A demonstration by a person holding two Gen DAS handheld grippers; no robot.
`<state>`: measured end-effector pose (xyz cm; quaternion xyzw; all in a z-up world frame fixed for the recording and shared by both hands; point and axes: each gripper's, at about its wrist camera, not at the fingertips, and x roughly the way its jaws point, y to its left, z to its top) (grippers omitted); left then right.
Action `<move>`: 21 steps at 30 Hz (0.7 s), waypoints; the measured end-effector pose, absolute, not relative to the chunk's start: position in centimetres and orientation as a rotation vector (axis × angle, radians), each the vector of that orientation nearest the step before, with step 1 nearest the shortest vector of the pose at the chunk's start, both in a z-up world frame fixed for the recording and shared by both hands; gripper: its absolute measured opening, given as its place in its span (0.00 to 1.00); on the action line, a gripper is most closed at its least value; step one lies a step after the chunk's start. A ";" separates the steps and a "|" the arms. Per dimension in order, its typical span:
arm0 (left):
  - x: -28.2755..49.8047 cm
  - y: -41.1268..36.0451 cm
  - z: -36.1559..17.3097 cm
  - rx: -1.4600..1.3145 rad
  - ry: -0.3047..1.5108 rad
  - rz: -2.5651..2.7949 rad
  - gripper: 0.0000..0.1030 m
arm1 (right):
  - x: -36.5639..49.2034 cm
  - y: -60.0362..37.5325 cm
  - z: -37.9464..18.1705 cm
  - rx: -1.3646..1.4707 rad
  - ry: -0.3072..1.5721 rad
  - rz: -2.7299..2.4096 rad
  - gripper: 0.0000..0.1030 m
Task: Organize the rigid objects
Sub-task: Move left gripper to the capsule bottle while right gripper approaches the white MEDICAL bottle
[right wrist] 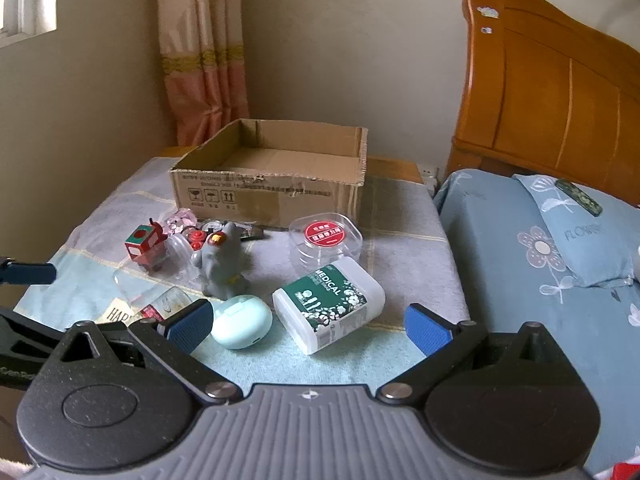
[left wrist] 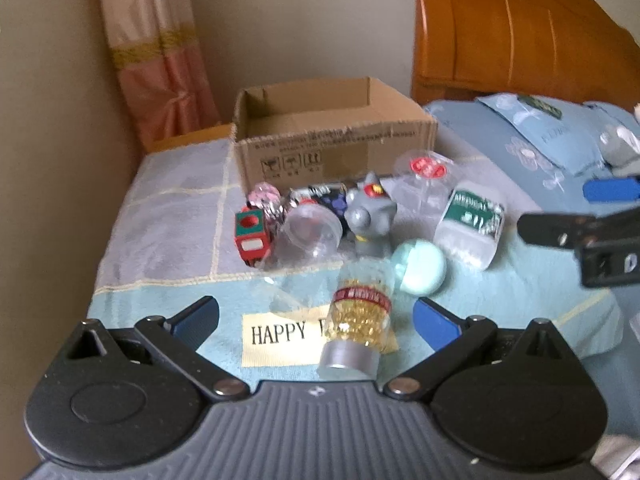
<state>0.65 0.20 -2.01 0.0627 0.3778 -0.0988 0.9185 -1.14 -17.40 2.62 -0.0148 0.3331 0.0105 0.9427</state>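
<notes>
Left wrist view: left gripper (left wrist: 316,316) has its fingers spread wide, empty, around the lying jar of gold pins (left wrist: 357,322). Close across its body before lifting to the cardboard box (left wrist: 336,148). Right gripper (right wrist: 308,326) gapes empty.

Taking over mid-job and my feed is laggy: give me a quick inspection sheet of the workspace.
Surface: patchwork blanket over a low table beside the bed.
Job's things: cardboard box open, nothing seen inside; in front lie a medical swab box, mint case, clear tub with red label, grey figurine, red toy, bottle of gold beads on its side.
Clutter: small clear containers bunched by the figurine, blurred.
Grippers: left gripper open around the bottle; right gripper open above the swab box.
Cables: nothing seen.
Surroundings: curtain, wooden headboard, blue pillow.
</notes>
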 end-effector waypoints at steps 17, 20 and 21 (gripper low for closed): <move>2.7 2.4 -7.7 0.065 0.929 -0.291 0.99 | 0.9 -18.2 -0.1 -0.042 0.743 0.043 1.00; 2.7 3.4 -7.8 0.053 0.935 -0.287 0.99 | 1.2 -18.3 -0.5 -0.053 0.752 0.044 1.00; 2.7 3.7 -7.8 0.045 0.937 -0.284 0.99 | 1.4 -18.3 -0.6 -0.055 0.756 0.043 1.00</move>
